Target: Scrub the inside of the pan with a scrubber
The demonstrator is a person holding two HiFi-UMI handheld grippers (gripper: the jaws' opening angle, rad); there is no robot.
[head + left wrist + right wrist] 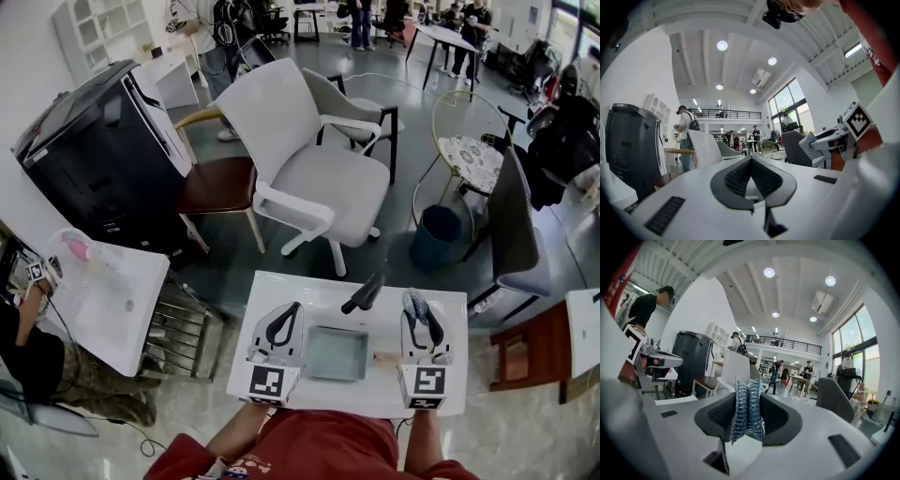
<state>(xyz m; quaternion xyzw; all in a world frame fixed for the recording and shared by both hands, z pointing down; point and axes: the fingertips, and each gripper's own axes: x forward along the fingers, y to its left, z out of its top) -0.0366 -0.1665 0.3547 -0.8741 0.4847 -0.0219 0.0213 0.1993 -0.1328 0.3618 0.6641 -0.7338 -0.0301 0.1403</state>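
Shallow square metal pan [337,353] with a black stick handle [364,292] sits flat mid-tabletop [309,286], between the two tools. The right tool [748,397] is clamped on a crinkly blue-silver mesh scrubber [747,416], right of the pan. The left tool [750,159] has its ribbed black pads pinched together, with nothing in them.

No legible text, brand, number or sign appears in any view. The only markings are black-and-white square code patterns. One set is on the left cube [269,382], behind the jaws of the left gripper [284,321]. The other is on the right cube [428,382], behind the jaws of the right gripper [420,311]. Neither carries letters or digits. Small print on the person's red garment [309,450], behind both sets of jaws, is too small to read.
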